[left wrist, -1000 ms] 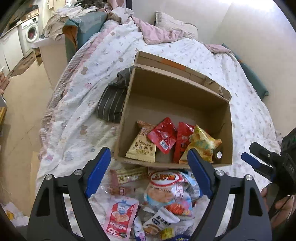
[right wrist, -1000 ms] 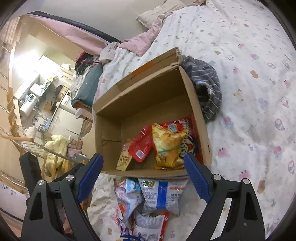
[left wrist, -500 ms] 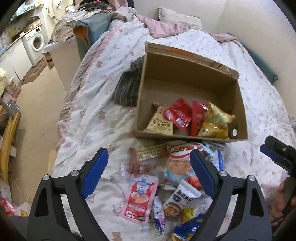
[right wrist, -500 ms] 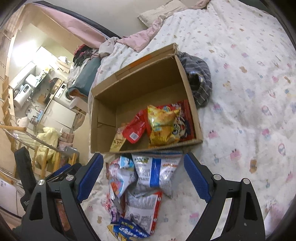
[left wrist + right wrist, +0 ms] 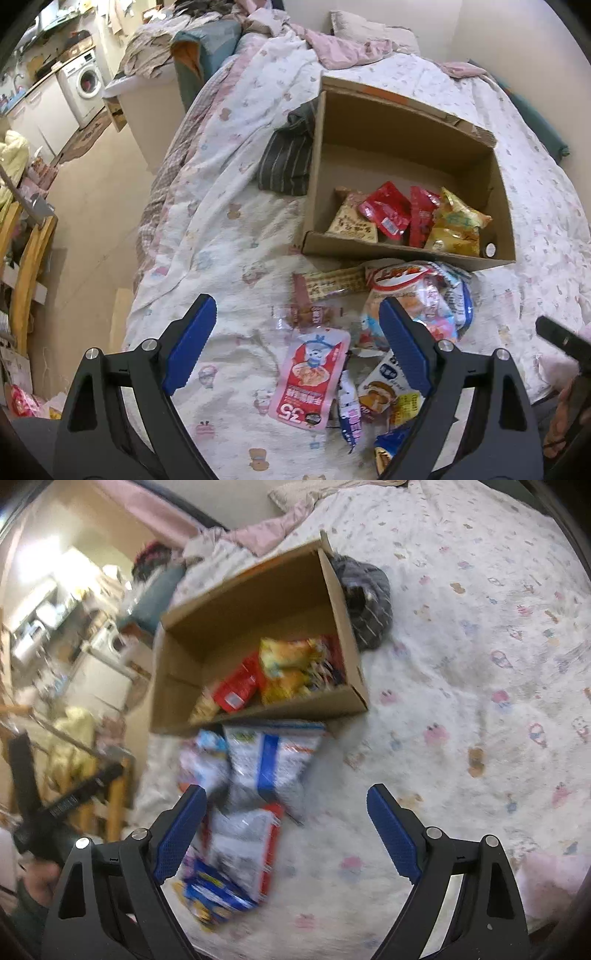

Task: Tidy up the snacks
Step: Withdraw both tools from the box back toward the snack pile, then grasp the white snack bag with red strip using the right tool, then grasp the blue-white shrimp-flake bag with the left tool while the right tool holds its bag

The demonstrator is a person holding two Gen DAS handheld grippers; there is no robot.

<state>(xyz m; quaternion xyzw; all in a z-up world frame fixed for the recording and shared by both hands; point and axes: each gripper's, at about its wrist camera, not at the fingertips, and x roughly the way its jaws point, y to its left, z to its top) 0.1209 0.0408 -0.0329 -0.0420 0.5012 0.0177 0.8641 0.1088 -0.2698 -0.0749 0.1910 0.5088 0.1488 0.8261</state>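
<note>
An open cardboard box sits on the bed and holds several snack packets, red and yellow. It also shows in the right wrist view. A pile of loose snack packets lies on the sheet in front of the box, with a pink packet nearest. My left gripper is open and empty above the pink packet. My right gripper is open and empty above a white and blue packet; that view is blurred.
A striped dark cloth lies bunched against the box's left side. The bed's left edge drops to the floor, with a wooden chair and a washing machine beyond. A pillow lies at the bed's head.
Both grippers have pulled back from the box, so it looks smaller and more of the loose pile shows. Both stay open and empty.
</note>
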